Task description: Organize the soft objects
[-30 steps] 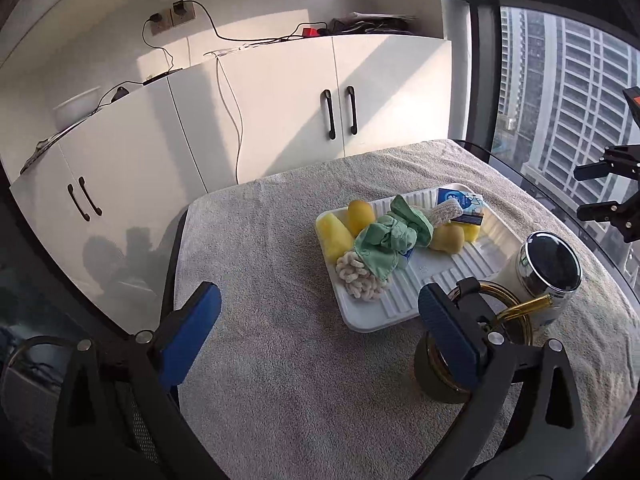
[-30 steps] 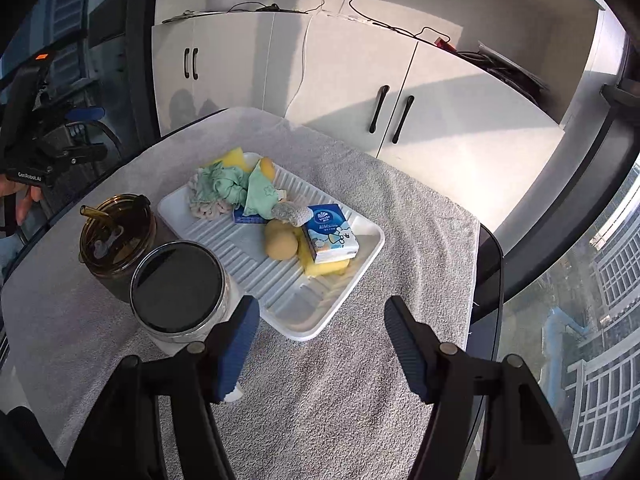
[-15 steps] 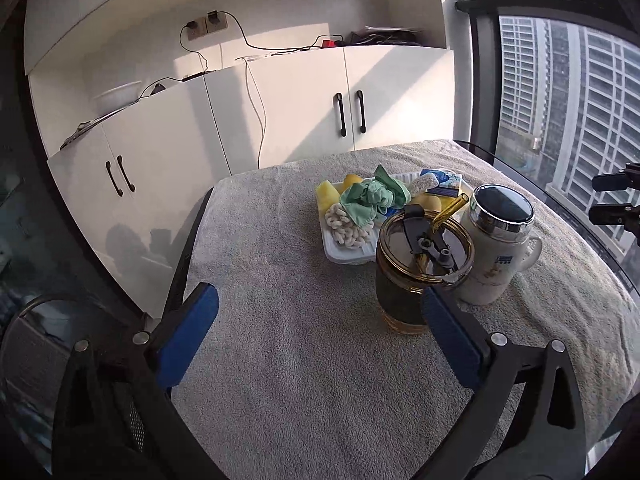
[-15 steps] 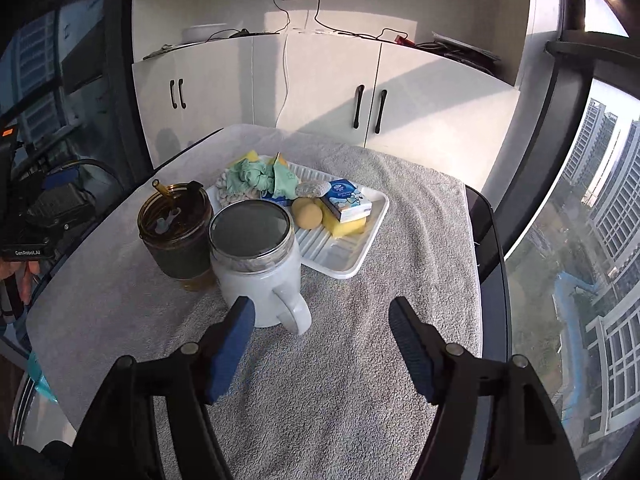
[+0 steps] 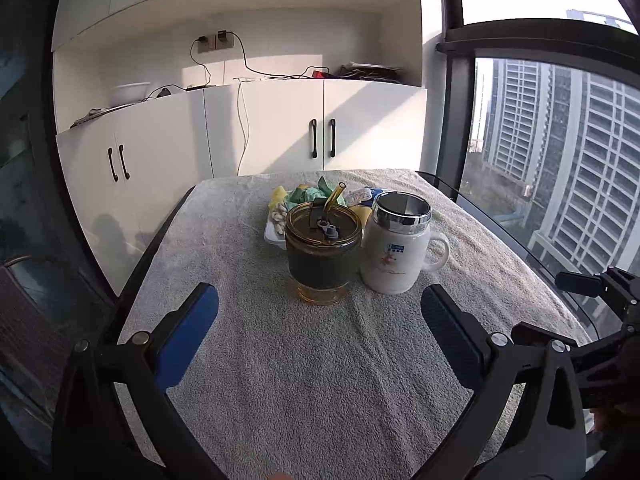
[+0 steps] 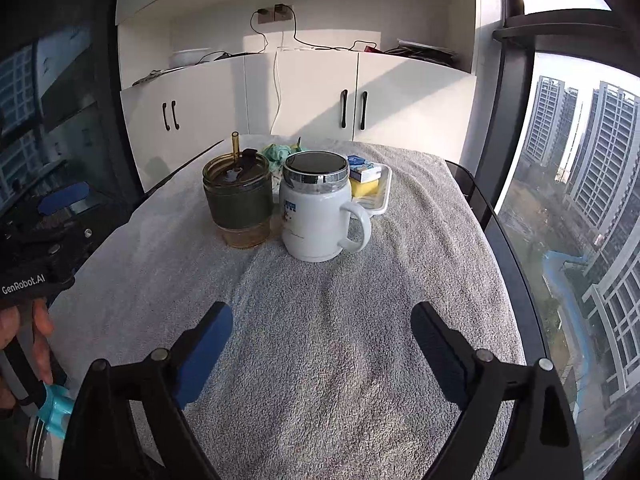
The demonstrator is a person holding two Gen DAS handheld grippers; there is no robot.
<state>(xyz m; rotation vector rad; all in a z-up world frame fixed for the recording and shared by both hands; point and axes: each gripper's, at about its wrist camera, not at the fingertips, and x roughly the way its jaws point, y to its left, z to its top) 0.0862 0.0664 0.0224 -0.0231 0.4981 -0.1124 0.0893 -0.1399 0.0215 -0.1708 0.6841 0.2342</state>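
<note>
White cabinets [image 5: 264, 132] with black handles line the back wall, and tall windows [image 6: 580, 200] on the right look onto apartment towers. In front of them stands a worktop [image 5: 320, 380] covered by a grey towel.

The left tongs [image 5: 320, 312] hover low over the near part of the towel, their blue pads [image 5: 188, 332] spread wide with nothing between them. The right tongs [image 6: 322, 336] hang beside them, equally wide and empty, and each tool shows at the edge of the other's view.

Beyond both pairs, past a bare stretch of towel, stand an amber glass cup [image 5: 320, 256] with a dark sleeve and straw and, just to its right, a white mug [image 5: 396, 252] with a chrome lid; the two stand close, and whether they touch is unclear. Behind them, well apart from the tongs, lies a white tray [image 6: 382, 196] holding the soft objects: a green cloth [image 5: 308, 194], a cream knitted piece [image 5: 279, 216], yellow sponges [image 6: 364, 187] and a blue tissue packet [image 6: 362, 170]. The cups hide much of the tray.
</note>
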